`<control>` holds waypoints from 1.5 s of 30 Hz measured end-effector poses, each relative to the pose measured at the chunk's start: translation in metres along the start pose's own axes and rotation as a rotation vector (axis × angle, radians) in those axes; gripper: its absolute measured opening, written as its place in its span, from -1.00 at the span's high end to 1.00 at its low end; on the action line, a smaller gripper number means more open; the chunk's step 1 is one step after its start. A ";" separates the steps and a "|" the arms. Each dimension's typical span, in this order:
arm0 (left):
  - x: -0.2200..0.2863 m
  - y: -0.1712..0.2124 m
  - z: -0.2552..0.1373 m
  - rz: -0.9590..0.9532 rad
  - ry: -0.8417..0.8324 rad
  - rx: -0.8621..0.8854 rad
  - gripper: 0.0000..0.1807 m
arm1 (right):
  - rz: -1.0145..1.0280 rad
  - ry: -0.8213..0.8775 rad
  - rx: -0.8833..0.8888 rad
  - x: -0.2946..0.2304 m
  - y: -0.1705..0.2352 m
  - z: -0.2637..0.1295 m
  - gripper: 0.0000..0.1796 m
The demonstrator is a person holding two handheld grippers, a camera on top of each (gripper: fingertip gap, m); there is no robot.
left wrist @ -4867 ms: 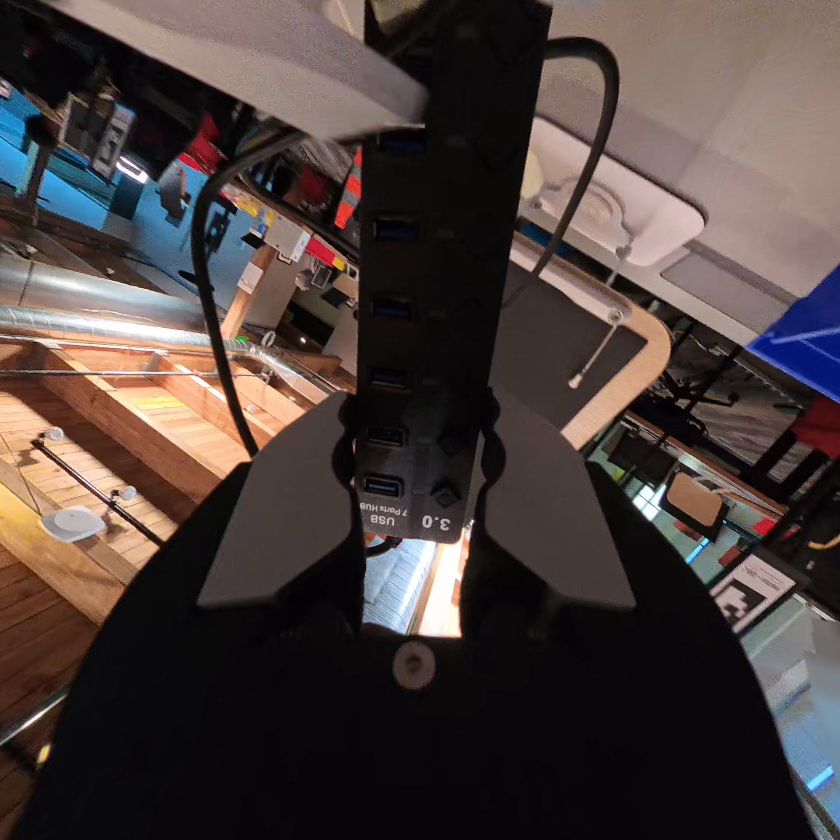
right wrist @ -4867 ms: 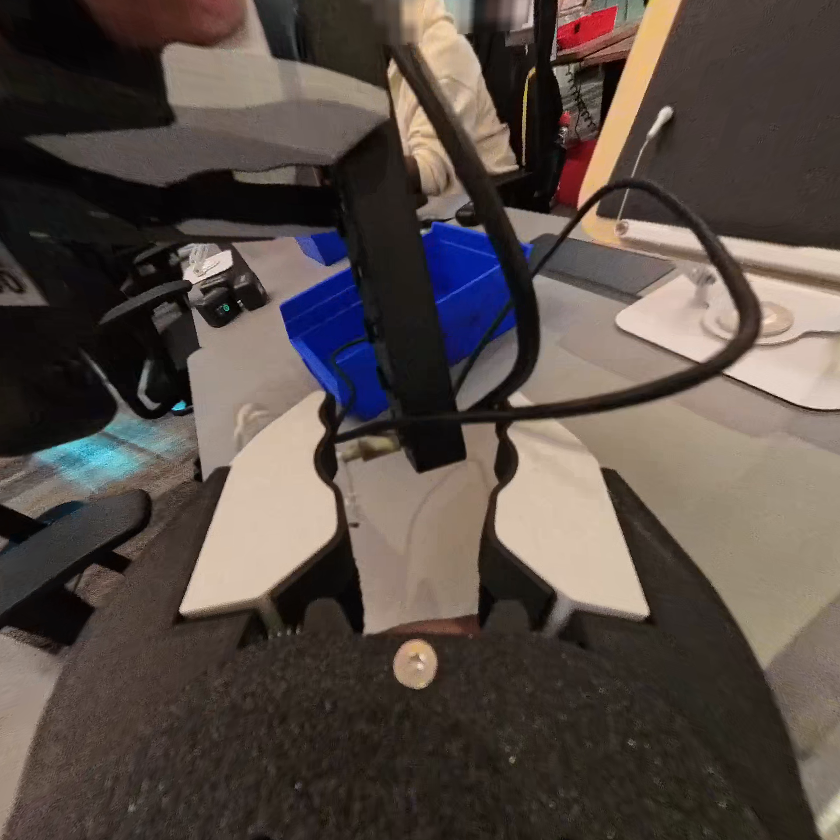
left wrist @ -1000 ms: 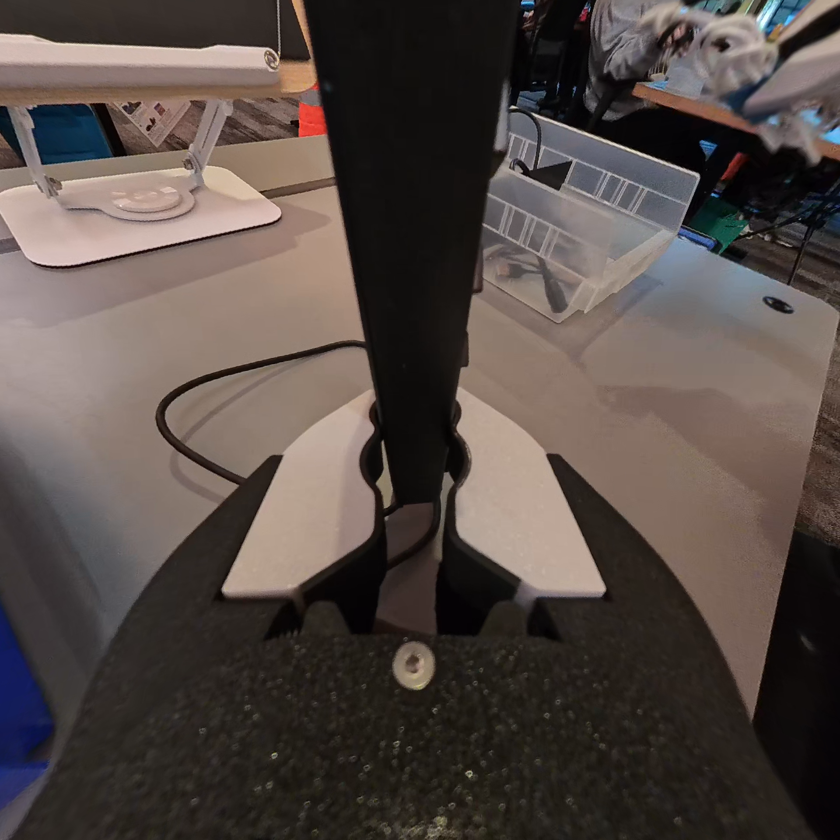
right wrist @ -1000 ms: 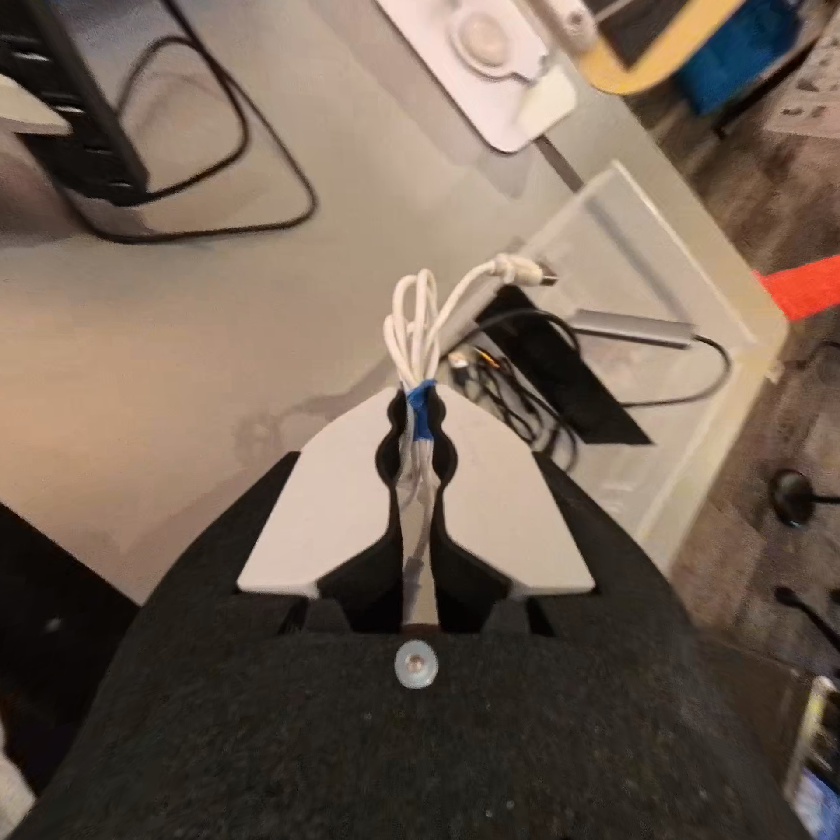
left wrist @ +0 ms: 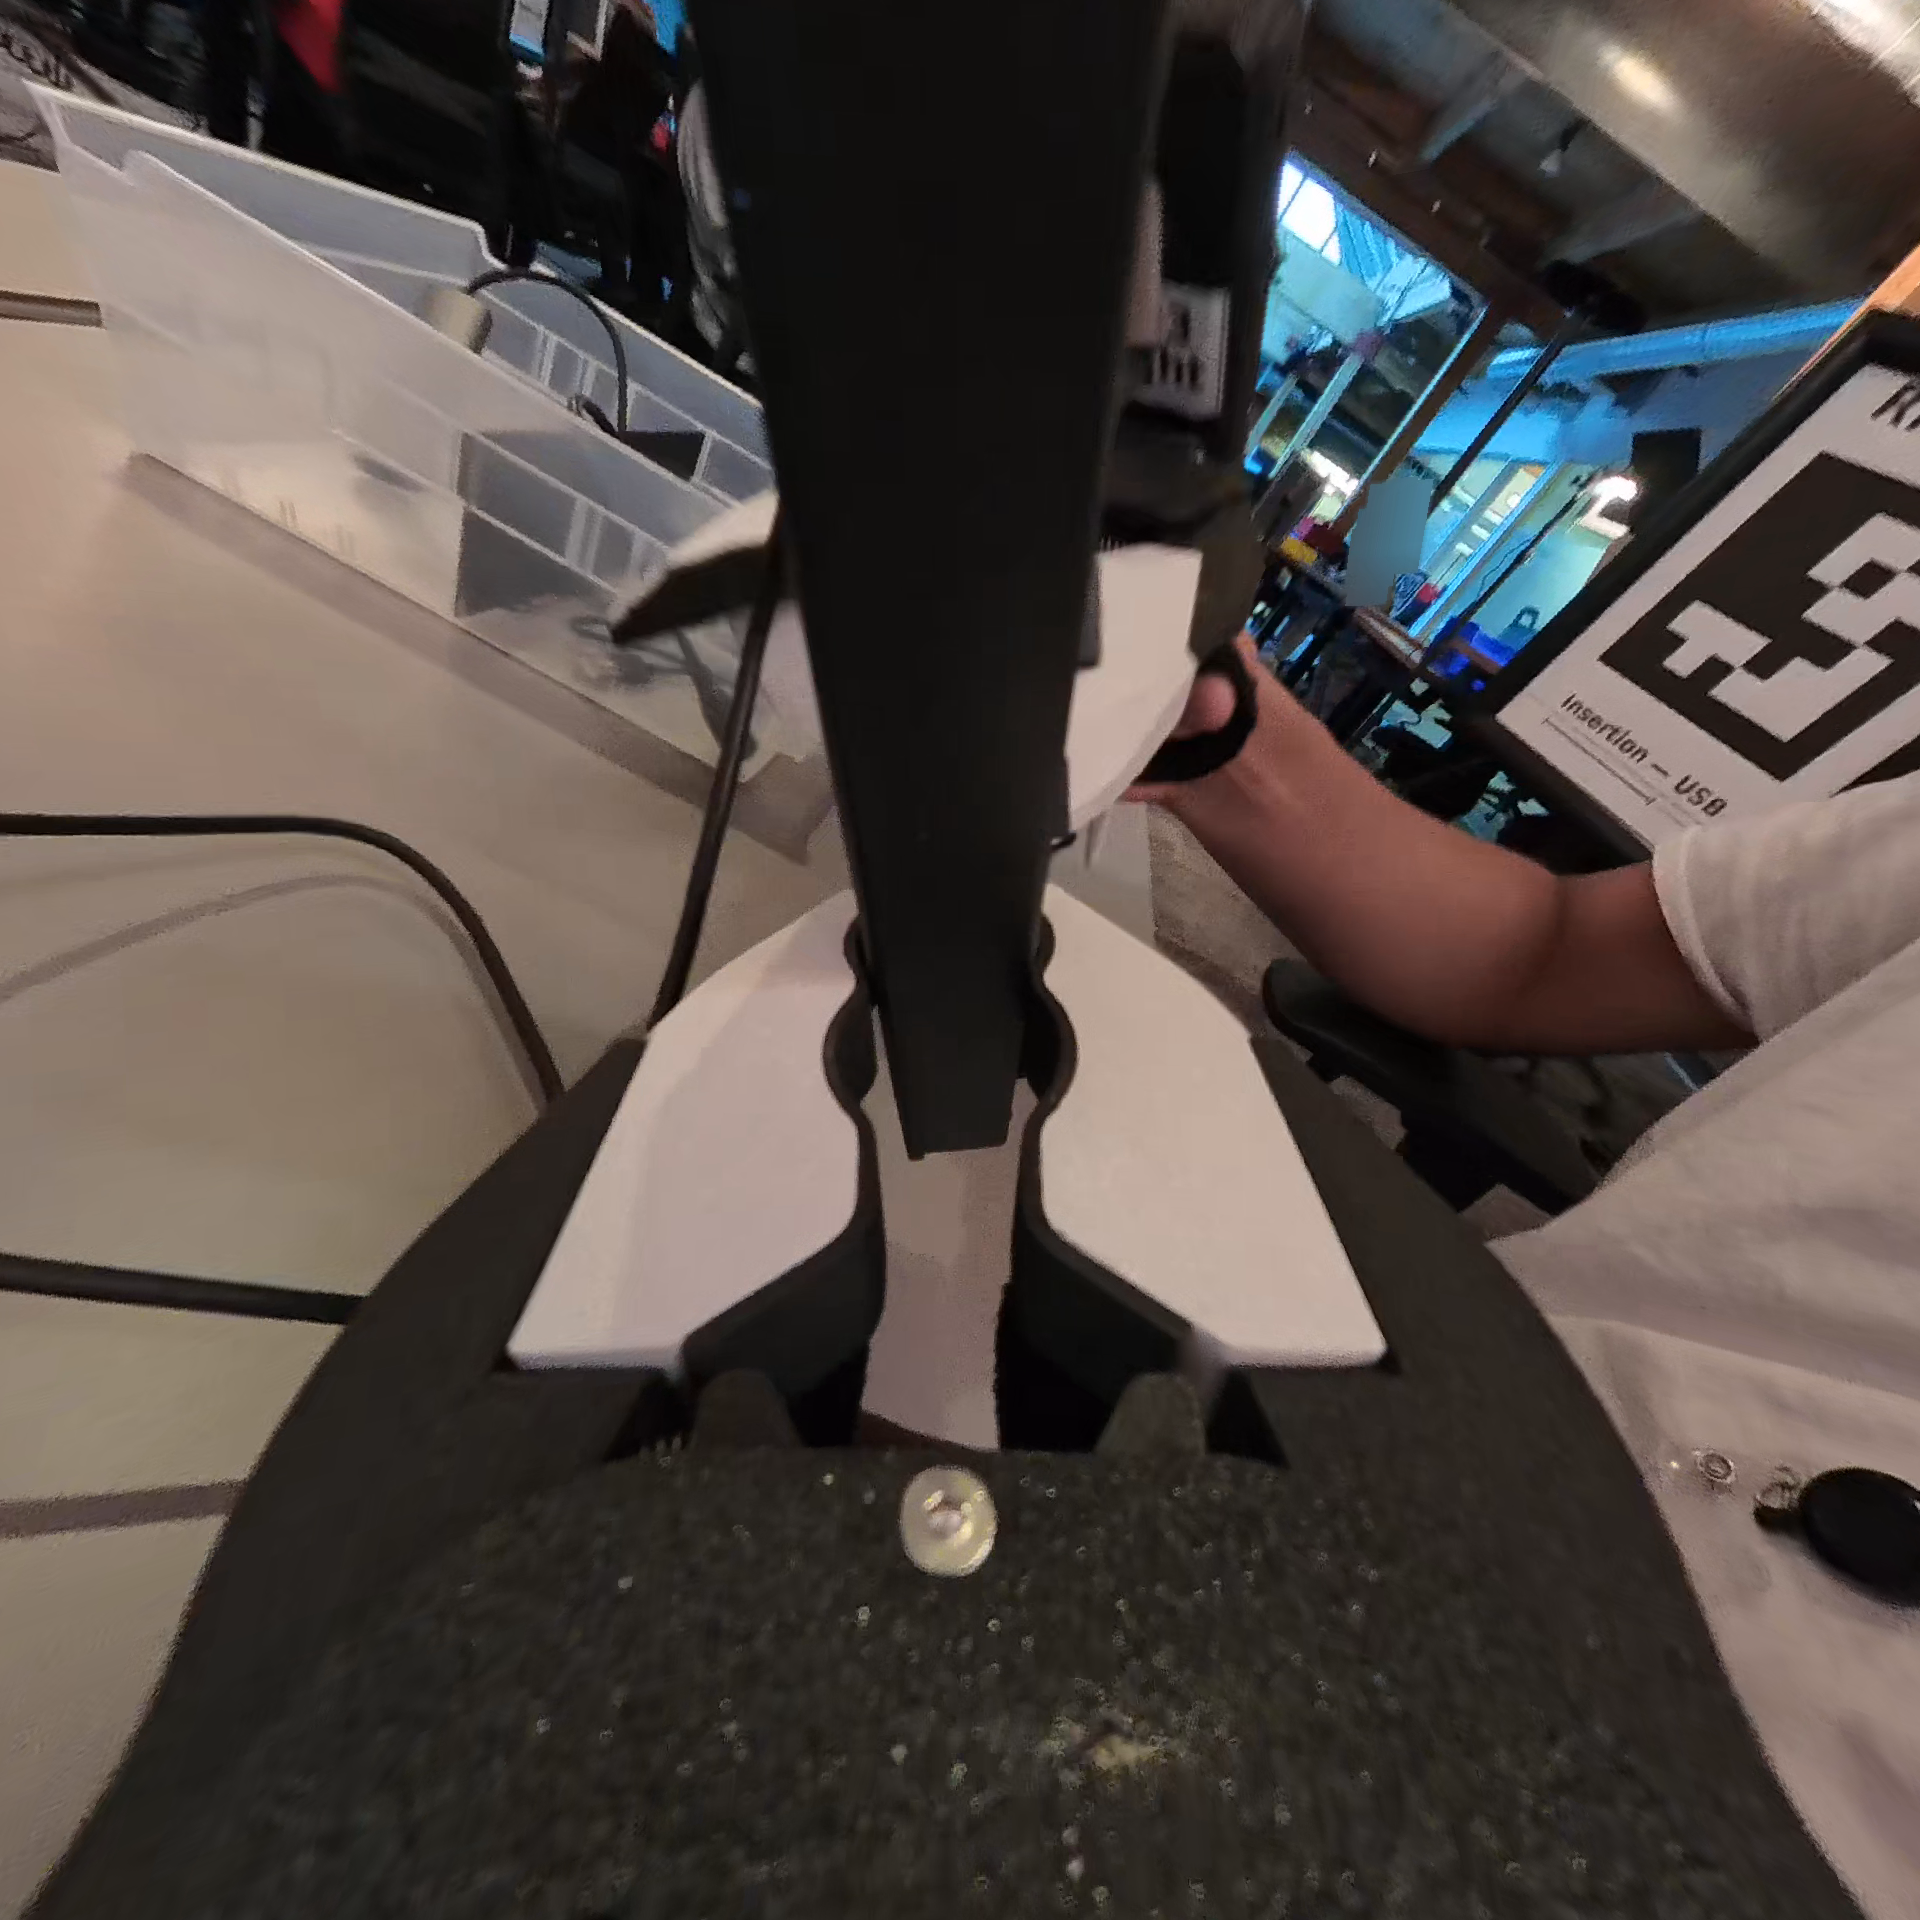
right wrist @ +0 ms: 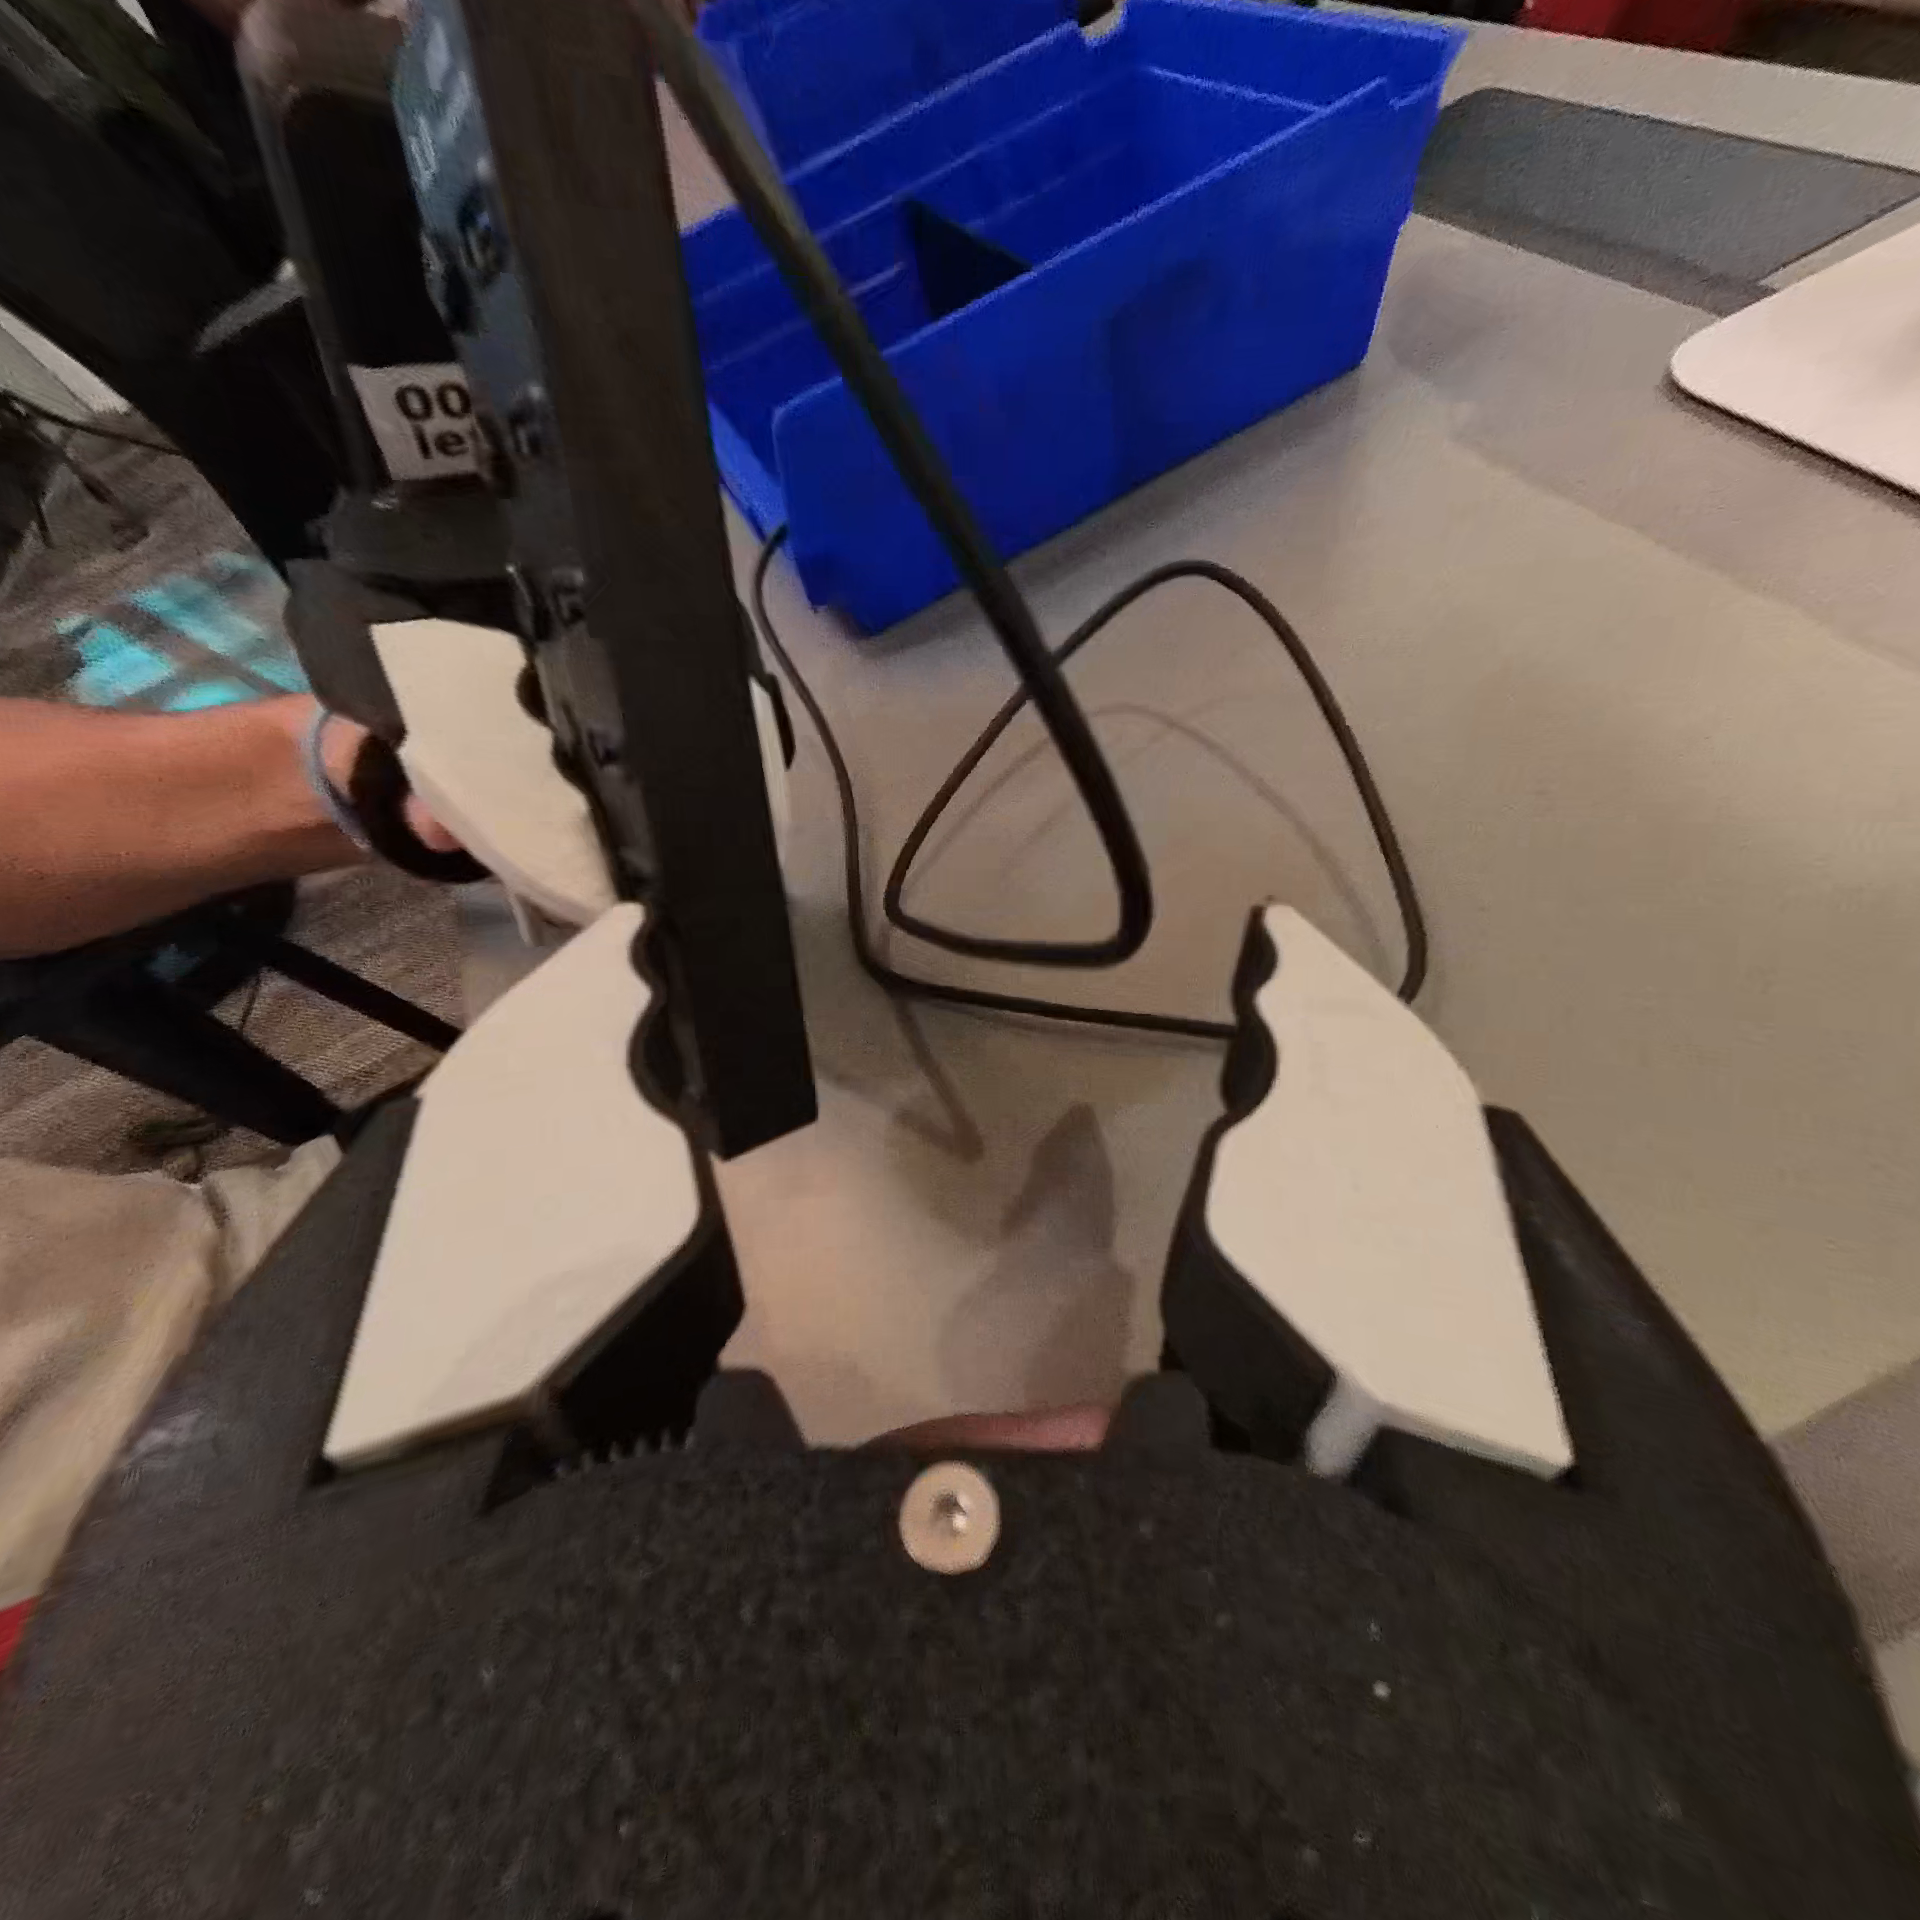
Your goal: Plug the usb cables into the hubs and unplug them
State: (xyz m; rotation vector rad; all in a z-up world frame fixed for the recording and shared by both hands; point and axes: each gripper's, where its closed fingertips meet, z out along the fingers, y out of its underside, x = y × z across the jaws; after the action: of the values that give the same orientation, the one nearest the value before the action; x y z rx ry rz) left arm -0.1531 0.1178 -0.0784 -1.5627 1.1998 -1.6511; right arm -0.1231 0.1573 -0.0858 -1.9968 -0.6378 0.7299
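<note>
Your left gripper (left wrist: pixel 948 1023) is clamped on the lower end of the black hub (left wrist: pixel 925 520), holding it upright above the bench (left wrist: pixel 260 1039). The hub's black cable (right wrist: pixel 1143 748) loops on the bench in front of the blue bin (right wrist: pixel 1091 312). Your right gripper (right wrist: pixel 940 1023) stands spread wide, its left finger (right wrist: pixel 540 1174) against the hub, the other well clear. Your right forearm (left wrist: pixel 1455 914) reaches in level from the bench's edge.

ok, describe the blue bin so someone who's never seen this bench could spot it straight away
Start at the grey table in the right wrist view. Behind the loop of black cable lying on it stands the blue bin, an open-topped plastic box with dividers inside. It is the only saturated blue thing on the table; the other bin, seen in the left wrist view, is clear plastic.
</note>
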 end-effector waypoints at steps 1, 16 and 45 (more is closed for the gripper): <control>0.000 0.002 0.001 0.005 -0.007 -0.012 0.74 | -0.009 -0.003 0.013 0.001 -0.007 0.000 -0.19; 0.003 0.019 0.012 0.021 0.001 -0.098 0.74 | 0.148 -0.244 -0.050 -0.062 -0.015 0.018 0.37; 0.005 0.008 0.006 0.144 -0.080 -0.026 0.68 | -0.168 0.450 -0.534 0.228 -0.147 -0.211 0.70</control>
State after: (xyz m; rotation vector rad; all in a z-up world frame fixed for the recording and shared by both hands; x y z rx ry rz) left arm -0.1497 0.1087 -0.0841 -1.5065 1.2656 -1.4735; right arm 0.1610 0.2617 0.0762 -2.4425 -0.7645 -0.0148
